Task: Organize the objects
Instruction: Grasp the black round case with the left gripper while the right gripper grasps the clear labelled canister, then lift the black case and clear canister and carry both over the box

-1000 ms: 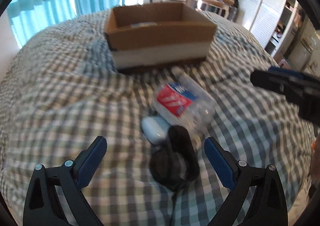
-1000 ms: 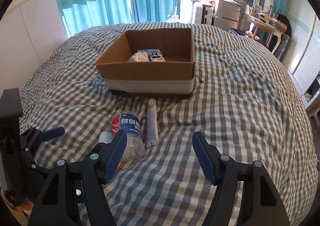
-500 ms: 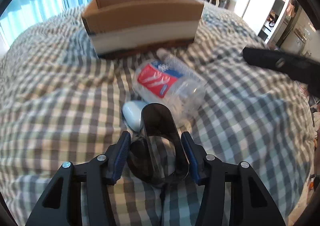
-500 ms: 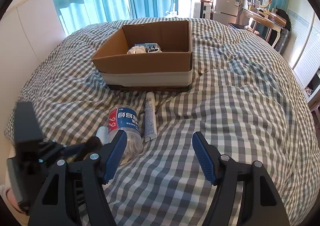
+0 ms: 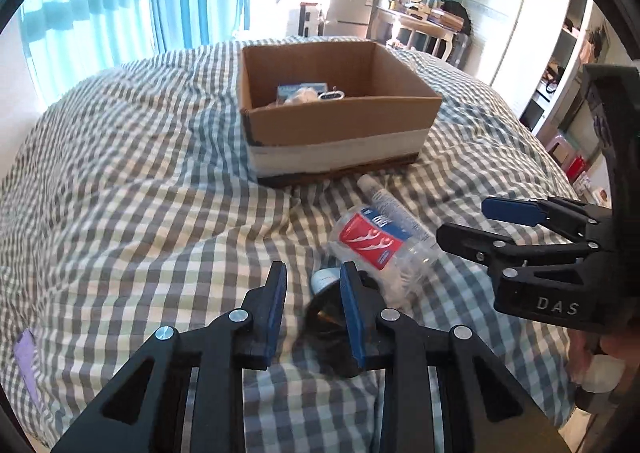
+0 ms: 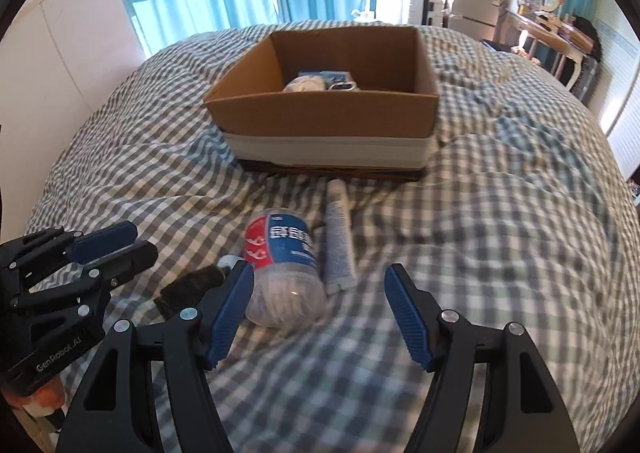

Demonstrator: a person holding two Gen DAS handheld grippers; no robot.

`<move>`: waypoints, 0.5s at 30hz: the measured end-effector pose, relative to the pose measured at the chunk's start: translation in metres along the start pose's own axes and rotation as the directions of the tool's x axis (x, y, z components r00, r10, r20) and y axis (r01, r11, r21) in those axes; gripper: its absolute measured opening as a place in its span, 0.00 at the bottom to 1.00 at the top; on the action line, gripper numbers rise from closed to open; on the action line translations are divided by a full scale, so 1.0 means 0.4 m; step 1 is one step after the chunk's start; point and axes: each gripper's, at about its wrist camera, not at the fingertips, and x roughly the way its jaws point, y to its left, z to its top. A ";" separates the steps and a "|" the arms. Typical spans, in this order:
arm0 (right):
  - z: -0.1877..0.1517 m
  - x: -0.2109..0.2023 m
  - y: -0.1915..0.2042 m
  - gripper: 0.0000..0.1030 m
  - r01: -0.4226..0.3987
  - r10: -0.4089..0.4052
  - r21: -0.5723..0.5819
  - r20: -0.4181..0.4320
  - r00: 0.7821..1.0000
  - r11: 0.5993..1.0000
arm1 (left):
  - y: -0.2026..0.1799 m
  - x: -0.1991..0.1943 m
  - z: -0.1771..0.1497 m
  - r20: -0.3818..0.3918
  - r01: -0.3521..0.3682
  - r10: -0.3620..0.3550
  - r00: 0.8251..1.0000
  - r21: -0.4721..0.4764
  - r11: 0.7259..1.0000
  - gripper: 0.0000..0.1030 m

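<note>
Since the earlier frame the dark curved item (image 6: 188, 287) no longer sits between the left gripper's (image 5: 313, 269) jaws. It lies flat on the checked duvet (image 6: 500, 253), just beside and partly behind one finger, and its long axis is too blurred to tell. Those jaws are clenched with only bedding showing between them, so the pinch seems to have missed.

A pale-blue piece (image 5: 322, 277) lies against the dark item. Next to that, the clear jar (image 6: 284, 253) lies on its side with its long axis toward the cardboard box (image 6: 320, 121). The tube (image 6: 339, 237) lies parallel, just beside it, cap toward the box.

The right gripper (image 6: 319, 271) hangs released over the jar, gripping nothing and probably lined up to take it lengthwise.
</note>
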 end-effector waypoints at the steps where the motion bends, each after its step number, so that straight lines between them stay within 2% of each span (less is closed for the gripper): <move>1: 0.005 0.012 0.005 0.66 -0.003 0.003 -0.004 -0.008 1.000 1.000 | 0.011 0.003 -0.003 -0.001 0.003 -0.003 1.000 -0.012 1.000 0.29; 4: 0.014 0.051 0.020 0.66 -0.012 0.011 -0.018 -0.035 0.999 1.000 | 0.041 0.010 -0.005 -0.006 -0.021 0.021 1.000 -0.046 0.999 0.32; 5: 0.018 0.068 0.028 0.66 -0.011 0.009 -0.031 -0.050 0.999 0.999 | 0.049 0.010 -0.004 -0.008 -0.023 0.023 1.000 -0.050 0.998 0.36; 6: 0.020 0.087 0.039 0.66 -0.011 0.008 -0.044 -0.067 0.998 0.999 | 0.060 0.009 -0.004 -0.004 -0.034 0.033 0.999 -0.059 0.998 0.45; 8: 0.018 0.129 0.060 0.65 -0.021 0.014 -0.067 -0.100 0.995 0.998 | 0.071 0.009 -0.006 0.003 -0.049 0.049 0.999 -0.064 0.997 0.52; 10: 0.014 0.176 0.071 0.56 -0.028 0.016 -0.082 -0.140 0.990 0.996 | 0.078 0.011 -0.007 0.002 -0.062 0.062 0.998 -0.065 0.996 0.55; 15: 0.021 0.231 0.072 0.60 -0.039 0.026 -0.076 -0.167 0.986 0.996 | 0.085 0.035 -0.013 -0.023 -0.074 0.073 0.997 -0.070 0.995 0.68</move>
